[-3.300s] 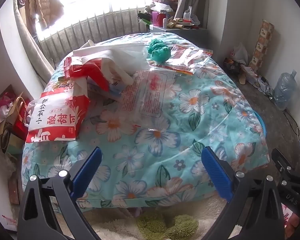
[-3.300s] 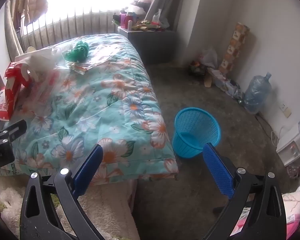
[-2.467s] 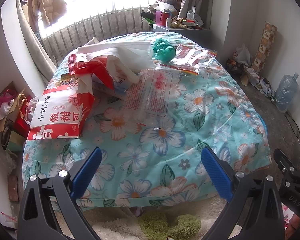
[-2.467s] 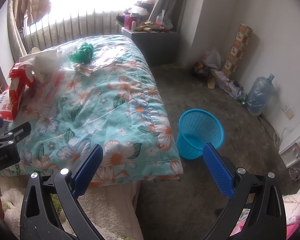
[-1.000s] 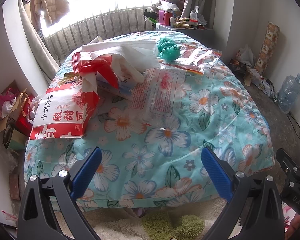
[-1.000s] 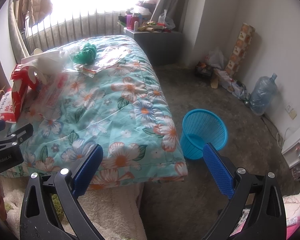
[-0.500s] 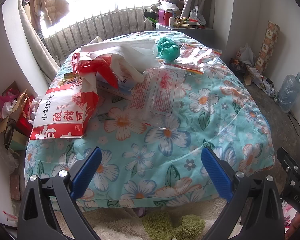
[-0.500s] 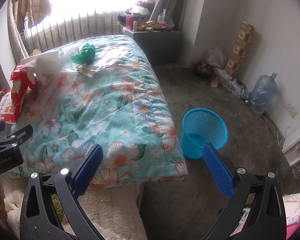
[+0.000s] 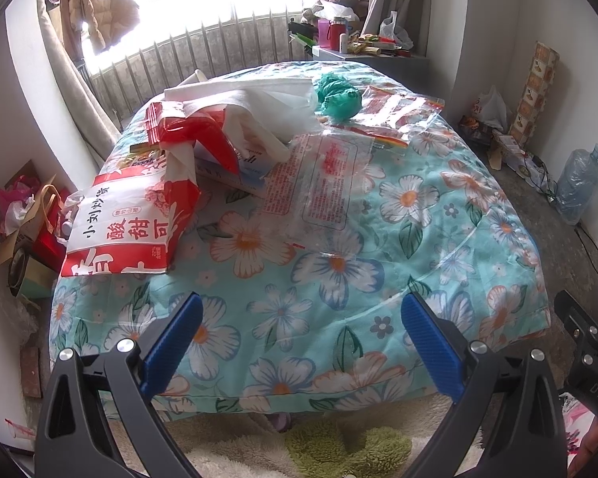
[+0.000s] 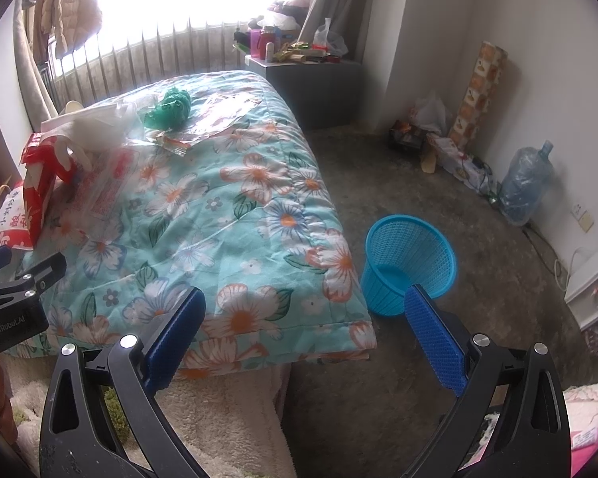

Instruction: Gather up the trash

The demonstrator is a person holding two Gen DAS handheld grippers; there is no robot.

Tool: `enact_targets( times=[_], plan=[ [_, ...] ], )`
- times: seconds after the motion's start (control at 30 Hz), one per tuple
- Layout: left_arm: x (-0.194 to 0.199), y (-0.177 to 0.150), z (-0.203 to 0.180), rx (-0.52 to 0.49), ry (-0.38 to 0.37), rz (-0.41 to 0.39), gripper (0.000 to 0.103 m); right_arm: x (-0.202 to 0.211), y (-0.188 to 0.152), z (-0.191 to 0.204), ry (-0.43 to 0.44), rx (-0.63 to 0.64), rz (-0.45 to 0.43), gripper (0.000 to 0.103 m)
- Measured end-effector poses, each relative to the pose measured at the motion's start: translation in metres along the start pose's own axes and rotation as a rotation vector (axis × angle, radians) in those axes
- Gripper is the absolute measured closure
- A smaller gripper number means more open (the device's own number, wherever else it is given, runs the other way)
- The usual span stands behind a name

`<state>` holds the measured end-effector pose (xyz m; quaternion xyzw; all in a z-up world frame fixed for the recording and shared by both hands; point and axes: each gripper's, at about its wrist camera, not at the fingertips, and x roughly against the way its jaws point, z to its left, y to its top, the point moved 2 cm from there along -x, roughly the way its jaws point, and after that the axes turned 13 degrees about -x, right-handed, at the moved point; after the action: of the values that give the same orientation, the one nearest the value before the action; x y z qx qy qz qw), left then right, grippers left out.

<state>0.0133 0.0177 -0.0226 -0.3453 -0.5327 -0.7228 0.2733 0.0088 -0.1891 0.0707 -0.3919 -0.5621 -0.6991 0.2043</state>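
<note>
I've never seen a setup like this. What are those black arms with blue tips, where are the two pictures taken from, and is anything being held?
They are two hand-held tongs, one in each of a person's hands, each with a camera looking along its fingers. One picture comes from the left tongs, the other from the right tongs. Both are open and hold nothing. On the floral quilt lie a red and white snack bag, clear plastic wrappers and a crumpled green bag. A blue basket stands on the floor beside the bed.
</note>
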Motion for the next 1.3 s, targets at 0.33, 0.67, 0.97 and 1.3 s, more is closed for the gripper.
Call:
enact_targets(
  times=[0.33, 0.67, 0.97, 1.3],
  plan=[
    [-0.004, 0.004, 0.008, 0.01, -0.009, -0.008, 0.006, -0.002, 0.004, 0.004, 0.056, -0.035, -0.004, 0.007],
    [-0.021, 0.012, 0.024, 0.019, -0.03, 0.015, 0.005, -0.024, 0.024, 0.009, 0.234, -0.261, 0.017, 0.015],
    [-0.021, 0.023, 0.031, -0.047, -0.075, -0.065, 0.005, -0.067, 0.04, 0.026, 0.524, -0.393, 0.181, 0.037],
    [-0.02, 0.024, 0.048, -0.04, -0.276, -0.211, 0.006, -0.137, 0.036, 0.05, 0.771, -0.513, 0.437, 0.067]
  ],
)
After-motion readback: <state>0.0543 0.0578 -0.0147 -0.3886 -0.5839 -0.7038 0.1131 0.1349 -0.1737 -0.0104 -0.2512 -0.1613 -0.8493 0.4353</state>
